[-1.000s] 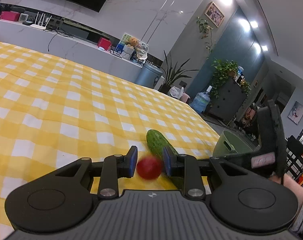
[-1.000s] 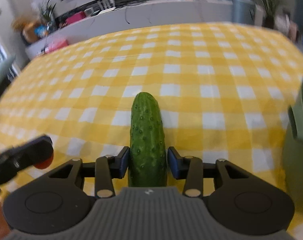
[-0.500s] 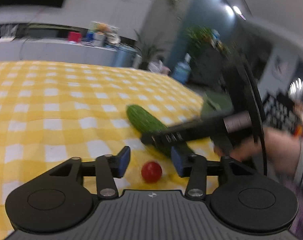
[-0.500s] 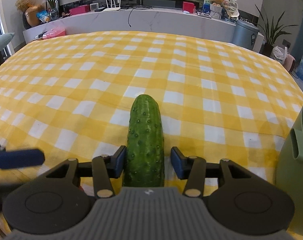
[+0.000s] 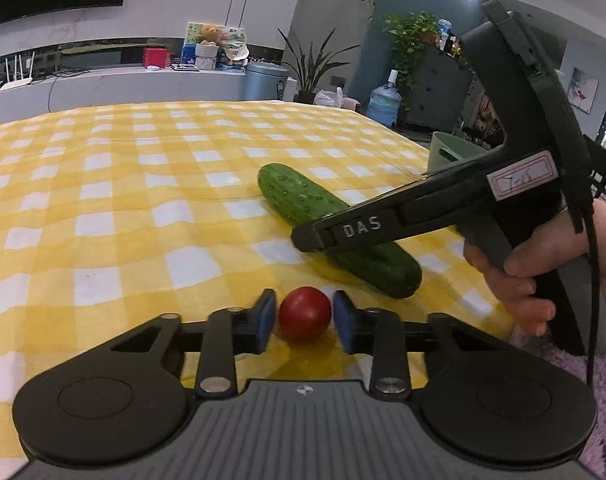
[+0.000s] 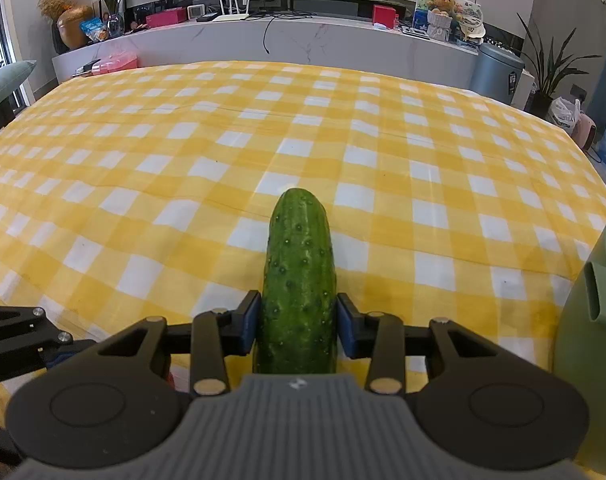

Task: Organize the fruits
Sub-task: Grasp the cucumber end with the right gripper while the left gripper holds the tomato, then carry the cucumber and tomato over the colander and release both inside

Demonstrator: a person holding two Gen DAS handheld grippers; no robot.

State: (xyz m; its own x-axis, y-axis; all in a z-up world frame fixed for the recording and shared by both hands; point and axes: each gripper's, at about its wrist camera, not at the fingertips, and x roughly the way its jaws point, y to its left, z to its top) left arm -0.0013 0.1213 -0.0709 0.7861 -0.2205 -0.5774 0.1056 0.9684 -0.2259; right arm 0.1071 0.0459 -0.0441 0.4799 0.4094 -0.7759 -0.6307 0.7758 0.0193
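With our left gripper (image 5: 305,318), jaws just narrowing around but not yet pinching the small round red tomato (image 5: 304,313) on the yellow-checked worktop (image 6: 223,152), and our right gripper (image 6: 298,323) pinching the bumpy green cucumber (image 6: 299,272), we judged lifting both toward the pale green plastic basket (image 6: 583,320) came next.

Left wrist cam sits low behind the left gripper (image 5: 305,318), close to the checked cloth (image 5: 115,184), facing across it toward the TV wall and room corner, w/ the right gripper (image 5: 323,236) and its hand (image 5: 543,252) in frame at right. Right wrist cam looks steeper down over the right gripper (image 6: 297,322), facing the white counter (image 6: 323,44). Both share the cucumber (image 6: 299,280), green basket (image 6: 587,336), cloth and counter; the left gripper's arm (image 6: 19,336) shows at the right cam's left edge.
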